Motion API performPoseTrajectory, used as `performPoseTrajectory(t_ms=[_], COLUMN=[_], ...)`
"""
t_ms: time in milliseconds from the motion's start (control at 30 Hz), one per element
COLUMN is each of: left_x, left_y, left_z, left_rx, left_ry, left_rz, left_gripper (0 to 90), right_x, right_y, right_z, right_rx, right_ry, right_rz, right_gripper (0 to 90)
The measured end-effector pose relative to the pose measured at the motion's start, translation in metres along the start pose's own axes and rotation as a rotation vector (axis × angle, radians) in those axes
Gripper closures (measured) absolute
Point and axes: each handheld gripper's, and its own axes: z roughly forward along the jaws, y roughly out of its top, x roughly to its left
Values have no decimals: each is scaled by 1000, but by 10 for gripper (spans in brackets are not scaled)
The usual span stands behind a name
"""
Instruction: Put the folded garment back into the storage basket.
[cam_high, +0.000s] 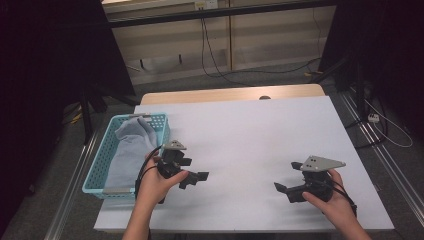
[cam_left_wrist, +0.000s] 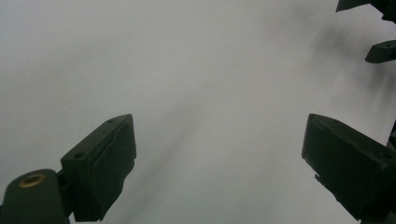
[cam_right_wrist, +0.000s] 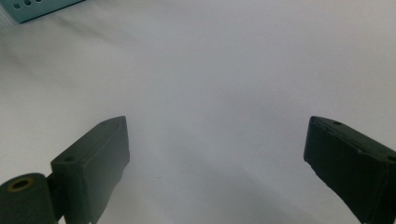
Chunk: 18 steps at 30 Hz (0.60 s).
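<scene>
Grey cloth (cam_high: 129, 150) lengthwise in basket (cam_high: 97, 165), both grippers empty

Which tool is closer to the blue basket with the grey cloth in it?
The left. The left tool sits just beside the blue basket at its near right corner, while the right tool is far across the white table, near its right edge.

Grey cloth (cam_high: 131, 148) in blue basket (cam_high: 98, 165), left hand-held gripper (cam_high: 194, 178) just beside, jaws apart
</scene>
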Motion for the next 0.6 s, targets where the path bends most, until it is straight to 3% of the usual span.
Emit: performPoseTrajectory(t_ms=[600], left_x=[7], left_y=[-15], left_z=[-4], left_rx=[-20], left_ry=[6], left_rz=[5], left_gripper=[85], right_x=[-3], right_y=[-2], right_z=[-3], right_rx=[-5], right_ry=[3], right_rz=[14], right_gripper=[59])
